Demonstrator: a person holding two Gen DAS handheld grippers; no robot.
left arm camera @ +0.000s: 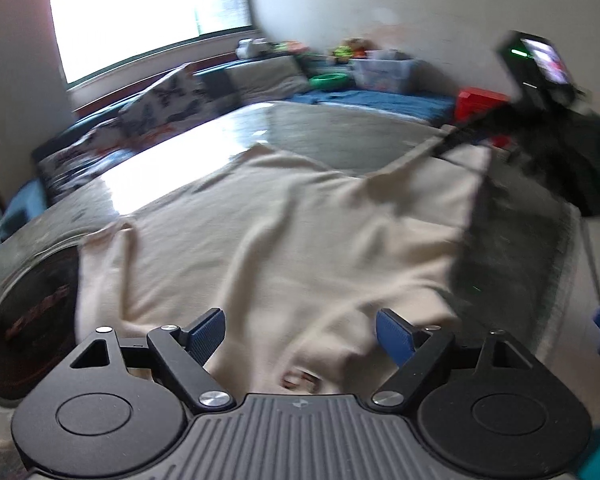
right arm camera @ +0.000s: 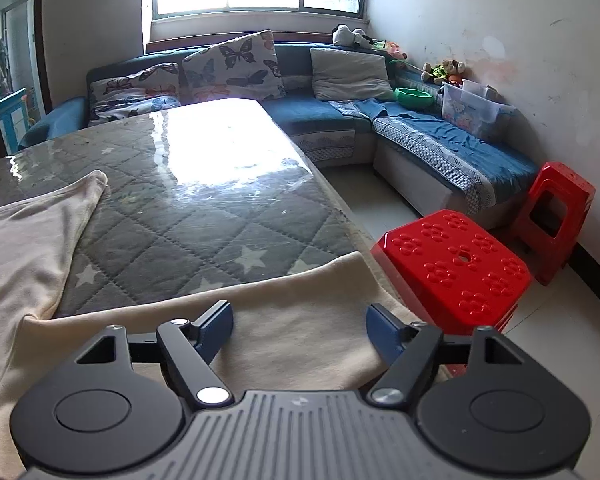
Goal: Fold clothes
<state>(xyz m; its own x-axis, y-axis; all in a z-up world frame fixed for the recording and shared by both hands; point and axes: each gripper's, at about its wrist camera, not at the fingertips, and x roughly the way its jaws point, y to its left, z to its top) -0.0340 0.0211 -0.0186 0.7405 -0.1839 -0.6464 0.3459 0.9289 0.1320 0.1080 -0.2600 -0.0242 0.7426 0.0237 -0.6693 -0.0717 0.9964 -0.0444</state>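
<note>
A cream garment (left arm camera: 284, 232) lies spread and wrinkled over the table (left arm camera: 320, 136); the left wrist view is blurred. My left gripper (left arm camera: 300, 334) hovers over the garment's near part, jaws wide open, pads not pressing the cloth. In the right wrist view, the same cream garment (right arm camera: 300, 312) drapes across the table's near right corner, with another part (right arm camera: 32, 240) lying at the left. My right gripper (right arm camera: 300, 332) stands open just above that edge, holding nothing. The right gripper's black body shows blurred at the upper right of the left wrist view.
The table (right arm camera: 204, 216) has a grey quilted star cover under a glossy clear sheet. Two red plastic stools (right arm camera: 456, 264) (right arm camera: 556, 208) stand right of the table. A blue corner sofa (right arm camera: 440, 140) with cushions, toys and a plastic box lines the far walls.
</note>
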